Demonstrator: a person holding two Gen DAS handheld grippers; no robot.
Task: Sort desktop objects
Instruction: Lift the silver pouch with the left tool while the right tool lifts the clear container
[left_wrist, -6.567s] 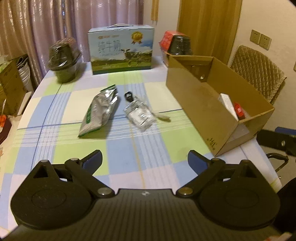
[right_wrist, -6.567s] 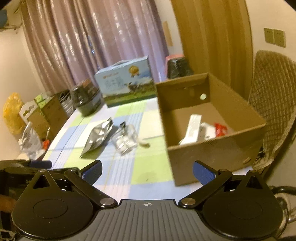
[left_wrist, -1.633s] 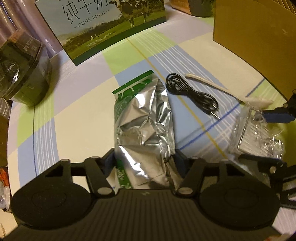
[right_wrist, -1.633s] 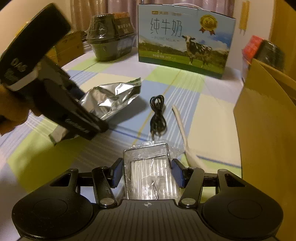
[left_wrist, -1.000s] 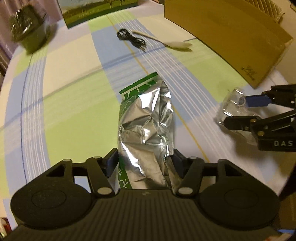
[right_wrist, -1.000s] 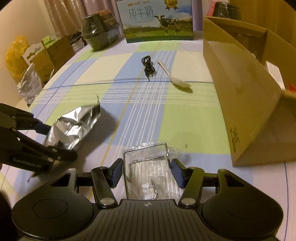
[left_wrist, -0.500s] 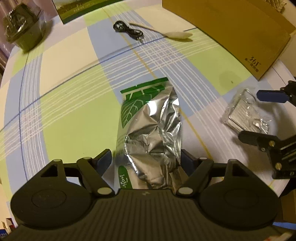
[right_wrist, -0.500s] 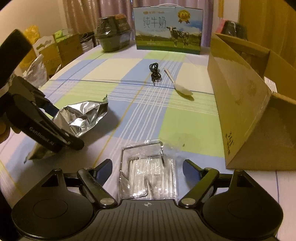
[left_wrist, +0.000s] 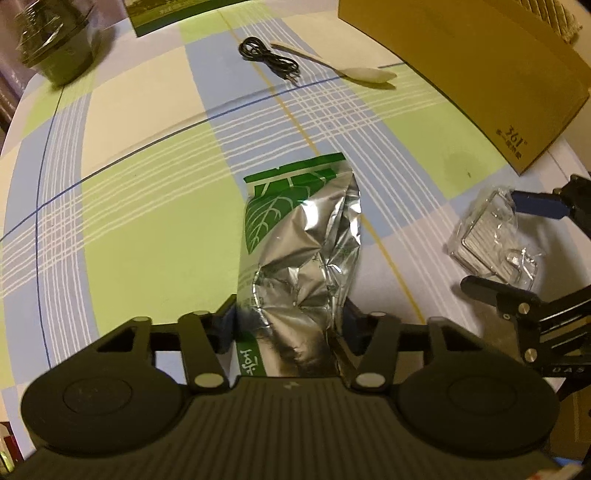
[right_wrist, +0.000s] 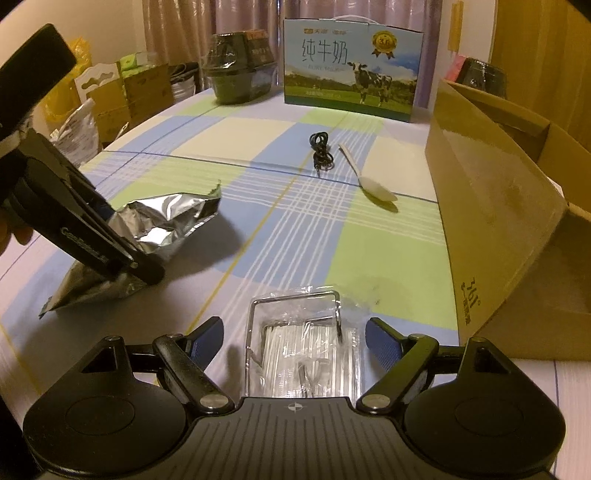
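Note:
A crumpled silver foil bag with a green top (left_wrist: 299, 251) lies on the checked tablecloth. My left gripper (left_wrist: 290, 325) is shut on its near end; it also shows in the right wrist view (right_wrist: 155, 225). A clear plastic packet with a wire frame (right_wrist: 301, 347) lies on the cloth between the fingers of my right gripper (right_wrist: 295, 341), which is open and not touching it. The packet also shows in the left wrist view (left_wrist: 491, 243). A black cable (right_wrist: 321, 149) and a white spoon (right_wrist: 369, 181) lie farther back.
An open cardboard box (right_wrist: 498, 206) stands along the right side of the table. A milk carton box (right_wrist: 351, 62) and a dark wrapped container (right_wrist: 240, 70) stand at the far edge. Bags and boxes (right_wrist: 110, 96) sit off the table's left side.
My left gripper, open half a second ago, has closed on the foil bag. My right gripper stays open around the packet on the cloth.

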